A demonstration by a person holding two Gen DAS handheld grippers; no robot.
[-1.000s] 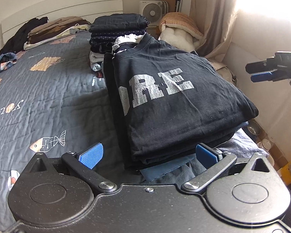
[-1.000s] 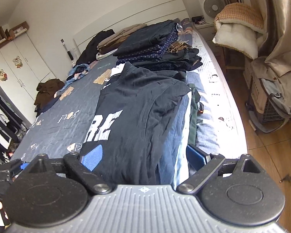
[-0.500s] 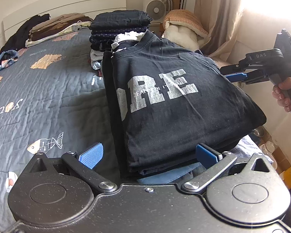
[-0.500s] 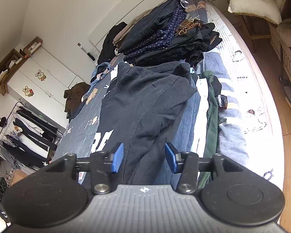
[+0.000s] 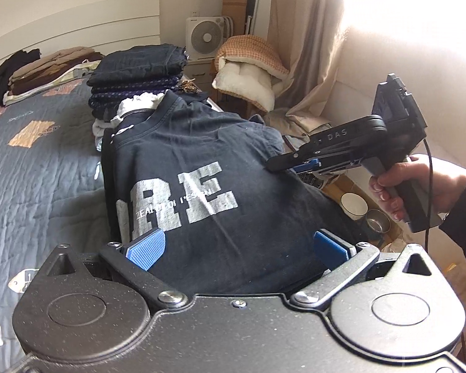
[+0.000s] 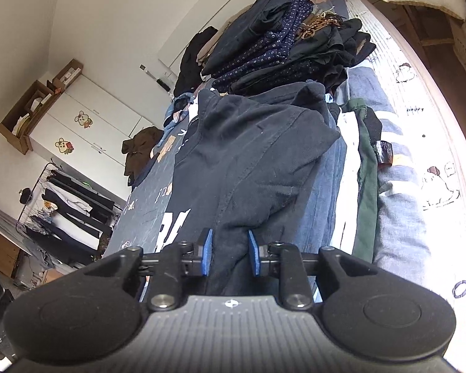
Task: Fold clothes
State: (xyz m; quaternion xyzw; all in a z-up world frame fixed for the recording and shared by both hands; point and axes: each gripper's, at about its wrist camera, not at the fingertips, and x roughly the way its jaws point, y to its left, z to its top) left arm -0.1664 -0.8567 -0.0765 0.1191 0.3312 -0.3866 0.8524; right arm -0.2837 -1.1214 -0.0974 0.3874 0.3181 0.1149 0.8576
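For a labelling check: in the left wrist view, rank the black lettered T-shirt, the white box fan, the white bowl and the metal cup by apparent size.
1. black lettered T-shirt, far the largest, though nearest the camera
2. white box fan, farther off, so its true size is unsure
3. white bowl
4. metal cup, close to the bowl in size; that order is unsure

We see a black T-shirt (image 5: 202, 161) with grey-white letters, a grey-blue quilt (image 5: 40, 168) with tan patches, and blue claw pads (image 5: 146, 248).
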